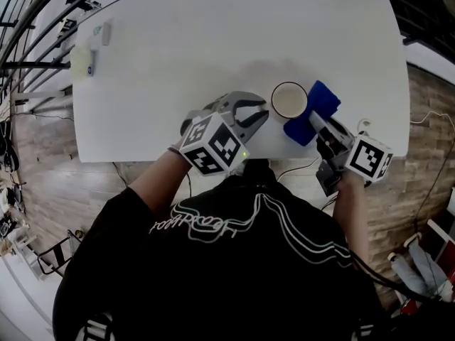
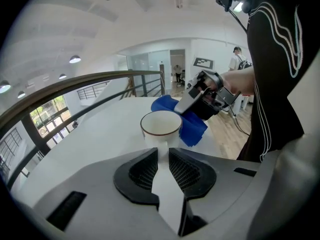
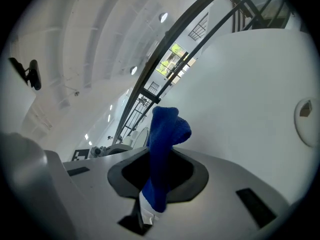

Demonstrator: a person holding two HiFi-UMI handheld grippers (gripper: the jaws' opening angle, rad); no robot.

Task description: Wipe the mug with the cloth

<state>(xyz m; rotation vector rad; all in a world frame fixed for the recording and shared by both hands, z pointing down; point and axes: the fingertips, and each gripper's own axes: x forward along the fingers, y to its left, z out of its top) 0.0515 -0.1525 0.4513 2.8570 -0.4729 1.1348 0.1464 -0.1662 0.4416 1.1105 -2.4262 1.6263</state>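
Both are clenched, the left gripper (image 1: 260, 112) on the white mug (image 1: 289, 99)'s handle near the bench (image 1: 213, 41)'s front edge, the right gripper (image 1: 318, 123) on the blue cloth (image 1: 318, 105) beside it; a hard wipe could wrench the handle from the fingers (image 2: 189, 171).

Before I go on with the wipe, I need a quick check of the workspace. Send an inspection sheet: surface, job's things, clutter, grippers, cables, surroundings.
Surface: white table, rounded corners.
Job's things: mug upright near the front edge; blue cloth beside its right side.
Clutter: pale item and small grey one at the far left corner, too small to identify.
Grippers: left gripper closed on the mug's handle; right gripper closed on the cloth.
Cables: cable below the table's front edge.
Surroundings: wooden floor; railing at left.
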